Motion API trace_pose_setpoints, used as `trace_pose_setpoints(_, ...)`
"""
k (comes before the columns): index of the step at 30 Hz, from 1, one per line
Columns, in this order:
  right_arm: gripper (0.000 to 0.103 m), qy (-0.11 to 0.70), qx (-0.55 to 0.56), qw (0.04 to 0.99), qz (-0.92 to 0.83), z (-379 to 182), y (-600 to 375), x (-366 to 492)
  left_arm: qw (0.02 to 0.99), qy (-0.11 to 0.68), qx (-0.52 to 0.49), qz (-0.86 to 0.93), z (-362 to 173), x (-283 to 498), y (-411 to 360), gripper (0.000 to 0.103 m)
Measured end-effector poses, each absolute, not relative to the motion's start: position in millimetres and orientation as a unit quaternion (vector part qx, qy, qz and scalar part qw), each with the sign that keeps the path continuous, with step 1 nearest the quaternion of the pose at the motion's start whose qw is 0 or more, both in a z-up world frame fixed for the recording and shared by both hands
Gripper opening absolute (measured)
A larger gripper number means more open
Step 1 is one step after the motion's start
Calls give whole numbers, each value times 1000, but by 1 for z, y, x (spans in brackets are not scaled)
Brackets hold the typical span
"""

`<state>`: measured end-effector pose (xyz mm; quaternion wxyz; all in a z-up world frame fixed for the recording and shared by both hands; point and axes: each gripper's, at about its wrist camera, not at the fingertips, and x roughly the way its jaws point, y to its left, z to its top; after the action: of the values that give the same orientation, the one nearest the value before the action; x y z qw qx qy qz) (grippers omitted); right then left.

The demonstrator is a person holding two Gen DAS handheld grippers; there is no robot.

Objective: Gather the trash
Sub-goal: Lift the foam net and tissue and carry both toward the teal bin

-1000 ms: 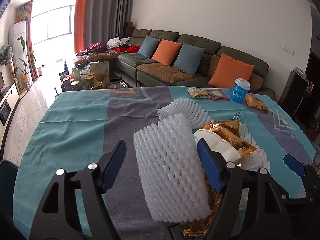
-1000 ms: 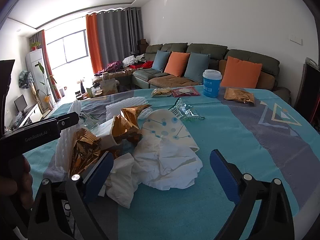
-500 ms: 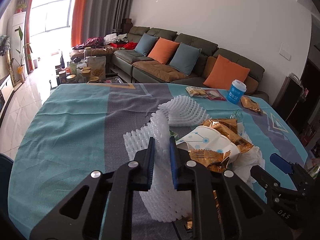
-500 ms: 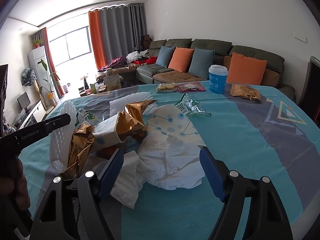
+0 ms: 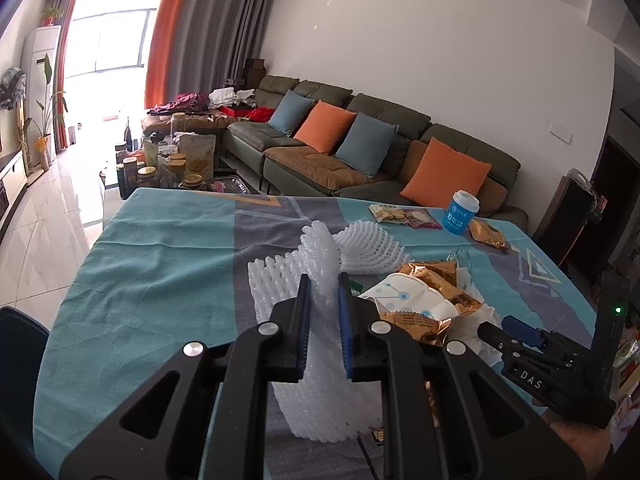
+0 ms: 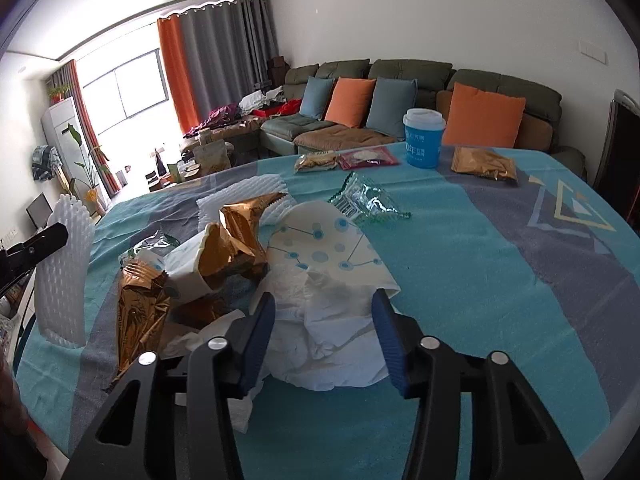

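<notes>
While the trash lies heaped on the teal tablecloth [image 6: 460,248]:
Left gripper [image 5: 324,300]: clamped on the white foam fruit net [image 5: 320,264], held upright at centre frame.
Right gripper [image 6: 324,320]: jaws closing around crumpled white paper [image 6: 332,336], lower centre; pads not yet pressing.
Gold wrappers [image 6: 236,236]: piled left of the paper.

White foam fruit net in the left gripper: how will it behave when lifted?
The foam fruit net looks squashed thin between the left gripper's pads, so probably soft and springy. It stands tall without sagging, so likely very light. Its open mesh may snag on the gold wrappers nearby.
</notes>
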<state>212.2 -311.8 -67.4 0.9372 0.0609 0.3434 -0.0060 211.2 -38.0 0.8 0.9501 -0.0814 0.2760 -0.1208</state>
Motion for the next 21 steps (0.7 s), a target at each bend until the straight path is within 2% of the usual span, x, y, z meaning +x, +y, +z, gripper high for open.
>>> trace_pose_setpoints(2, 13, 352, 64, 934, -6, -70, -314, 213, 951, 274, -81, -121, 3, 208, -36, 13)
trace_pose_setpoints(5, 6, 352, 70, 933, -6, -71, -317, 210, 951, 273, -83, -121, 4, 205, -32, 13)
trace_pose_setpoints(12, 4, 309, 71, 948, -7, -44, -317, 189, 957, 250, -88, -120, 16, 188, -21, 13)
trace_pose_setpoints(21, 4, 220, 26, 975, 14, 16, -284, 171, 970, 204, -97, -94, 46, 153, 16, 13)
